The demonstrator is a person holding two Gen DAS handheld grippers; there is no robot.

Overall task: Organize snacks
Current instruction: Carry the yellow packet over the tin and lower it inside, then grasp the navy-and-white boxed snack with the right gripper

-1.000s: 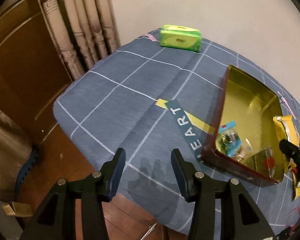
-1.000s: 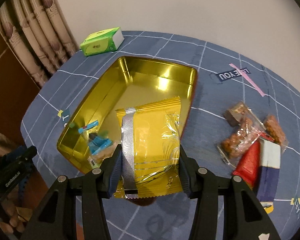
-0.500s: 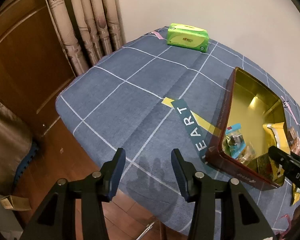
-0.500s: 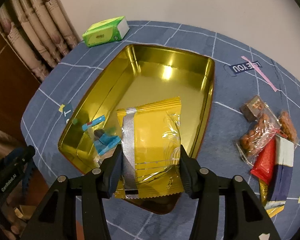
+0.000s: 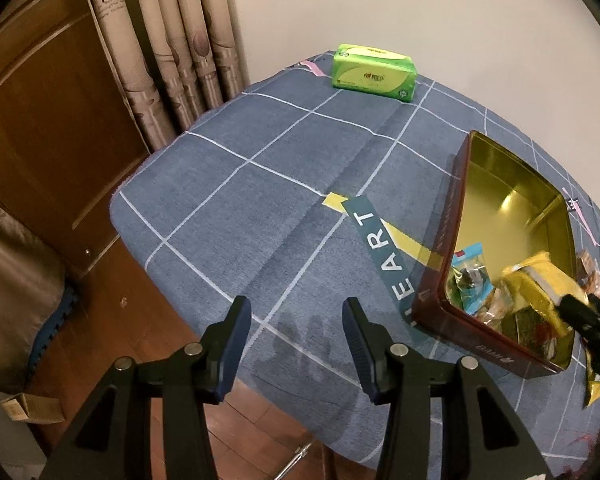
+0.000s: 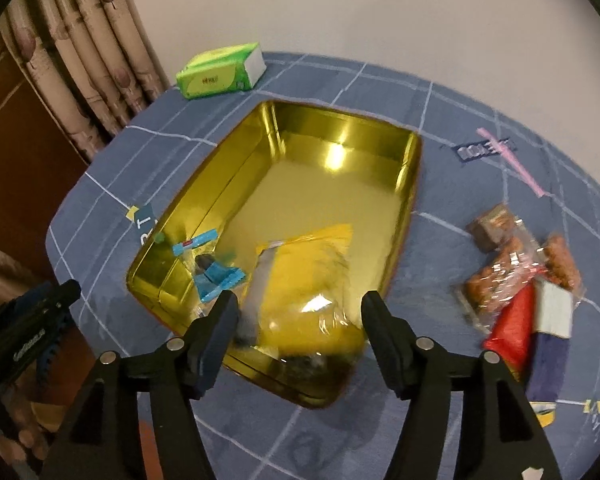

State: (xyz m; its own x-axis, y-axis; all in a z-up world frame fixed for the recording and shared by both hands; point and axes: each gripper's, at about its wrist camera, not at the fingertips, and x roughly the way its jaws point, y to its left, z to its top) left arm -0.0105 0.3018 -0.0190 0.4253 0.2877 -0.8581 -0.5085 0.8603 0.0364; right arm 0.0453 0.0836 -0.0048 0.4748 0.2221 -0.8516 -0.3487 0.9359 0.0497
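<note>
A gold-lined tin (image 6: 404, 200) with dark red outer walls (image 5: 440, 264) stands on the blue checked tablecloth. A yellow snack packet (image 6: 308, 280) lies blurred inside the tin, below my right gripper (image 6: 296, 312), which is open and no longer holds it. A blue-wrapped snack (image 6: 216, 276) lies in the tin's near left corner. My left gripper (image 5: 296, 324) is open and empty over the table's near left edge, left of the tin. The right gripper's tip shows in the left wrist view (image 5: 580, 312).
A green tissue pack (image 5: 374, 72) sits at the far edge by the curtain (image 5: 168, 40). Several loose snacks, nut packs (image 6: 512, 264) and a red and blue packet (image 6: 532, 332), lie right of the tin. The floor (image 5: 112, 308) drops off at left.
My right gripper has opened and let go of the yellow packet, which has dropped into the tin. Both grippers have shifted slightly; the left one stays open.
</note>
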